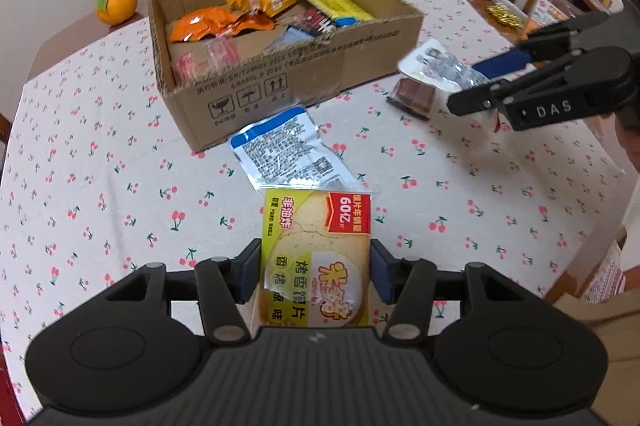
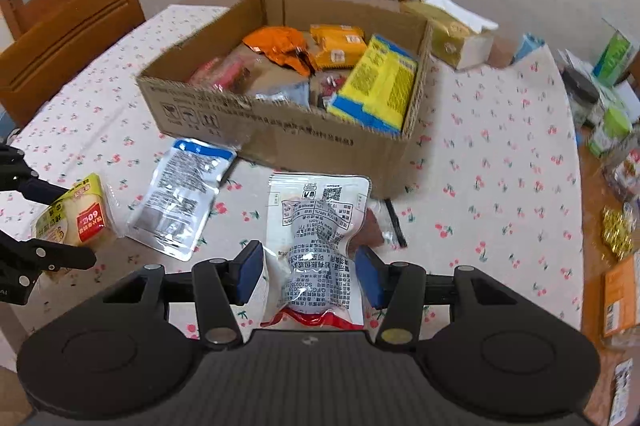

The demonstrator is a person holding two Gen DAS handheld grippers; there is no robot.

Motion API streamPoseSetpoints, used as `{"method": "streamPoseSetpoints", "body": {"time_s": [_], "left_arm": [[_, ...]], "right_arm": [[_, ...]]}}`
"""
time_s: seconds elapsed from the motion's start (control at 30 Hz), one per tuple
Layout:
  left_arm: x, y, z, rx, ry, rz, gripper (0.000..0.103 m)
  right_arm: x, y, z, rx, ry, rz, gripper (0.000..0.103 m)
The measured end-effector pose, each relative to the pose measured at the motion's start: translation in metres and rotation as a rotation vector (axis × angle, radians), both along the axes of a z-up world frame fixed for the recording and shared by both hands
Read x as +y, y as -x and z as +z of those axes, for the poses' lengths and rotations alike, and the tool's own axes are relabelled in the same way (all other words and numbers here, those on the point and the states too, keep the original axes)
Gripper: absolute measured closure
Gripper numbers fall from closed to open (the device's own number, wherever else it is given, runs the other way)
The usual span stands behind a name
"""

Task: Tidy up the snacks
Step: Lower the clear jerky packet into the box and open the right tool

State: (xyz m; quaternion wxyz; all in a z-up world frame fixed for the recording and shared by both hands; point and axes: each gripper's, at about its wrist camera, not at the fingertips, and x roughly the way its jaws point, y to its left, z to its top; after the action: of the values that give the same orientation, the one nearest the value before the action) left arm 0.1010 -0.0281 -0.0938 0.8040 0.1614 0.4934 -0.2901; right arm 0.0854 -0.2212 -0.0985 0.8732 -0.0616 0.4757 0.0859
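The left hand-held gripper (image 1: 316,272) is clamped on a yellow cracker pack (image 1: 316,246), the right hand-held gripper (image 2: 310,276) on a white sealed pouch (image 2: 316,238), both lifted off the tabletop (image 1: 120,194). Next, I'd judge, each must carry over the cardboard box (image 1: 304,74) wall and release inside; a blue-edged packet (image 1: 288,154) waits beside it.
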Motion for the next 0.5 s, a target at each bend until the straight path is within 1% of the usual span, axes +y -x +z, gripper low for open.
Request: {"method": "streamPoseSetpoints", "body": {"time_s": [0.23,0.5], "left_arm": [[0.002,0.000,0.024,-0.023,0.031,-0.016,0.049],[0.006,0.000,0.042,-0.049,0.055,0.000,0.049]], "right_arm": [[0.008,-0.006,0.032,-0.066,0.015,0.073,0.047],[0.021,-0.029,0.053,-0.127,0.020,0.136,0.047]]}}
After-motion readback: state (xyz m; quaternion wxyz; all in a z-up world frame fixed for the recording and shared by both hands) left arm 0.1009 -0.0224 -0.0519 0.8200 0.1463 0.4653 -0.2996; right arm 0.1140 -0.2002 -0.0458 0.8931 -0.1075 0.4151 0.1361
